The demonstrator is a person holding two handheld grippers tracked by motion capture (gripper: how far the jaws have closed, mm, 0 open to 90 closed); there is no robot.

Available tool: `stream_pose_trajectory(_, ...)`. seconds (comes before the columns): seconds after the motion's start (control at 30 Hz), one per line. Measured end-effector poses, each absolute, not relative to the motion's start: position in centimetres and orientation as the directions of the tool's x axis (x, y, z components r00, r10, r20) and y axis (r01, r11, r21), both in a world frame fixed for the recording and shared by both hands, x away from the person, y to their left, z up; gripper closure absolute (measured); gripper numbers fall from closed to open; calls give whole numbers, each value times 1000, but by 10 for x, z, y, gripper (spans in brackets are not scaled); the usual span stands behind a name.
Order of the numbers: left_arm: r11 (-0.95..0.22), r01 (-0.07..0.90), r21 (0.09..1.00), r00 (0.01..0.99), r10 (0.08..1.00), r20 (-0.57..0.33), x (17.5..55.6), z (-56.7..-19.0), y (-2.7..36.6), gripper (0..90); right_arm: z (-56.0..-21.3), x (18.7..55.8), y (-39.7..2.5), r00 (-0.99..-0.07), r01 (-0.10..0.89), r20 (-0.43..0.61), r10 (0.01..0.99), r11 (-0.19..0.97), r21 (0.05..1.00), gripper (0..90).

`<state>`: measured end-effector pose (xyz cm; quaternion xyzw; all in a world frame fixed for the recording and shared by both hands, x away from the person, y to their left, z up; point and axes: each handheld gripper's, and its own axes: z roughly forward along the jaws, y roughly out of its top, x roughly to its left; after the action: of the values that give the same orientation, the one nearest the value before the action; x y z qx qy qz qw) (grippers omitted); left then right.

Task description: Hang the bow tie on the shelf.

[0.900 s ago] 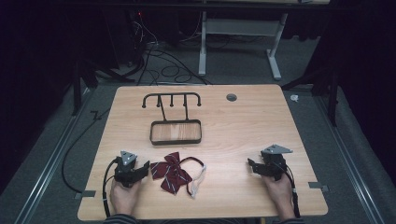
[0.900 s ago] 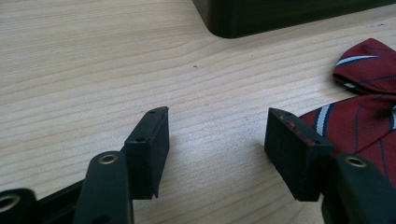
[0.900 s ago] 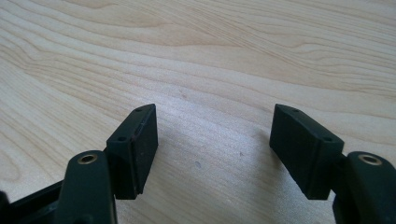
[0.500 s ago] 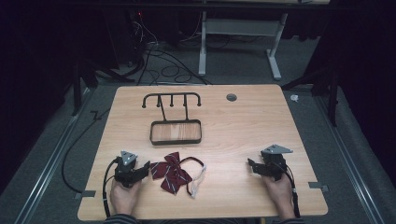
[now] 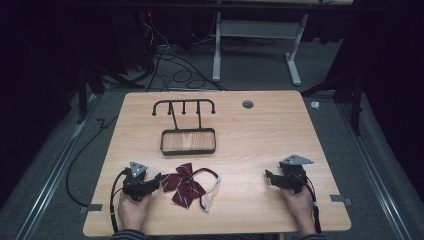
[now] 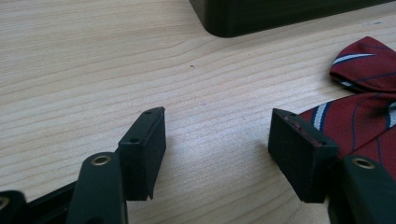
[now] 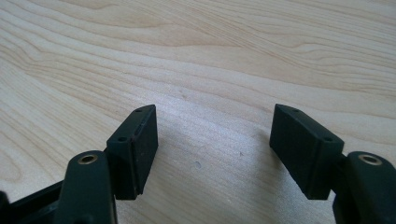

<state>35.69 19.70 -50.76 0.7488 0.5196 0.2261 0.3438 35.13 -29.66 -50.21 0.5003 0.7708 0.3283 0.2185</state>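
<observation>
Pale wood grain covers the table point(image 5: 260, 135), and both of the person's hands rest low on its near edge, each wrapped around a gripper from behind. The left hand point(image 5: 131, 211) holds the left gripper point(image 5: 154, 183) pointing toward the table's middle, its jaws spread wide apart with bare wood between them; in the left gripper view point(image 6: 217, 156) the right-hand jaw sits just beside the dark red striped bow tie point(image 6: 359, 98), though contact cannot be judged. From the high view the bow tie point(image 5: 184, 184) lies flat at the near centre, its thin strap point(image 5: 210, 192) curling off to its right, close in front of the black wire rack point(image 5: 187, 134). The right hand point(image 5: 298, 202) grips the right gripper point(image 5: 269, 177) well apart from the tie, aimed leftward; in the right gripper view point(image 7: 212, 149) its jaws also stand wide apart over empty wood, holding nothing. A cable point(image 5: 116, 192) loops from the left gripper.
</observation>
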Motion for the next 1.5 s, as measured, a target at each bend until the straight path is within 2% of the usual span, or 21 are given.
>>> stream_pose_trajectory(0.4, -215, 632, 745, 345, 939, -21, 357, -508, 193, 316, -502, 351, -297, -405, 629, -7, 914, 284, 724, 338)
stream_pose_trajectory(0.77, -225, 628, 745, 358, 933, -21, 354, -505, 195, 345, -502, 351, -297, -405, 629, -8, 914, 284, 724, 338)
stream_pose_trajectory(1.17, -171, 604, 778, 362, 929, -77, 348, -490, 203, 354, -502, 351, -297, -404, 629, -8, 915, 284, 724, 339)
stream_pose_trajectory(1.5, -191, 582, 790, 408, 909, -81, 341, -476, 198, 358, -502, 351, -297, -404, 628, -9, 915, 284, 725, 339)
